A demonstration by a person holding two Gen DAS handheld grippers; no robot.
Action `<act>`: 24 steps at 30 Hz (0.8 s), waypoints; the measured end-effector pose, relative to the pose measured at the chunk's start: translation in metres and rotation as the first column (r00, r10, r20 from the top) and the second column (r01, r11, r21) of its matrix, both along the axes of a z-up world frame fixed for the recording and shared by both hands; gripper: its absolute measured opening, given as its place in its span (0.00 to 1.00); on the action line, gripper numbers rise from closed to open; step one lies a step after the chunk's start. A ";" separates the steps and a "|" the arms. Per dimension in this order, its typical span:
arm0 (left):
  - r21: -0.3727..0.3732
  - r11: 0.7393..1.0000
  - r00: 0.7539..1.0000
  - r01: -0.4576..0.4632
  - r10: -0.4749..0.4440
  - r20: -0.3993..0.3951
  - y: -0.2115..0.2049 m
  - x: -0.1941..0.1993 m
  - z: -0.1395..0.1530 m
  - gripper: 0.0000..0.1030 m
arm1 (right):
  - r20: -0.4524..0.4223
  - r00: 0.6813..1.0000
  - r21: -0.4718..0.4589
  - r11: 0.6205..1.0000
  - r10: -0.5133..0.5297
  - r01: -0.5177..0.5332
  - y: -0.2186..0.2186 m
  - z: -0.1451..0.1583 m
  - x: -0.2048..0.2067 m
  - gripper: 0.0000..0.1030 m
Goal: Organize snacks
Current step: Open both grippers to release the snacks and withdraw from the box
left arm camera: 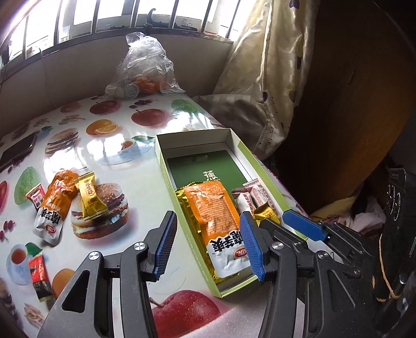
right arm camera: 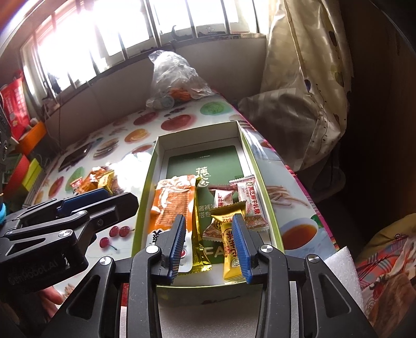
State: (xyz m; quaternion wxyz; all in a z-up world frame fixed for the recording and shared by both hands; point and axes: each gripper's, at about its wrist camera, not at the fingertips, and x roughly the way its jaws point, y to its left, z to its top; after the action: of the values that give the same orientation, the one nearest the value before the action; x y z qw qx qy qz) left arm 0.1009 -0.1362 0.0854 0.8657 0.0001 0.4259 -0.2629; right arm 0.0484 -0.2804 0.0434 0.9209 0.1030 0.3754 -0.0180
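on the fruit-print table (left arm camera: 156,166), my left gripper (left arm camera: 208,244) and right gripper (right arm camera: 209,244) hang spread and empty over the box (left arm camera: 166,166), so i'd reach wide for the loose snacks (left arm camera: 62,200).

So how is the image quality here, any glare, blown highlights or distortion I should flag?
Right wrist view: window blown out to white, flare washing the upper left. Left wrist view: milder window glare, reflections on the glossy tablecloth. Both: strong fisheye bending, dark corners, box contents sharp.

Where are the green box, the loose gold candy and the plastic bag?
green box (left arm camera: 163,158): left wrist view, left wall.
loose gold candy (left arm camera: 89,199): left wrist view, wrapper middle.
plastic bag (right arm camera: 173,75): right wrist view, bag middle.
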 end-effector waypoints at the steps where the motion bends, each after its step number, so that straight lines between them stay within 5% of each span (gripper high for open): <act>1: -0.001 1.000 1.000 -0.005 0.005 0.002 0.002 -0.001 0.001 0.50 | 0.003 1.000 0.000 1.000 0.002 -0.002 0.001 0.001 -0.001 0.35; 15: 0.020 0.995 0.995 -0.095 0.094 0.044 0.049 -0.017 0.005 0.50 | 0.044 0.997 -0.012 0.998 0.065 -0.065 0.034 0.016 -0.004 0.37; 24: 0.021 0.968 0.968 -0.249 0.249 0.020 0.115 -0.011 -0.009 0.50 | 0.047 0.990 -0.009 0.991 0.132 -0.132 0.070 0.015 0.012 0.44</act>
State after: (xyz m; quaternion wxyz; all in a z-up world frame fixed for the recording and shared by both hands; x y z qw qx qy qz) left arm 0.0897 -0.0215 0.0763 0.8954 -0.0412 0.4182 -0.1473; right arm 0.0605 -0.2107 0.0580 0.9290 0.0754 0.3596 0.0442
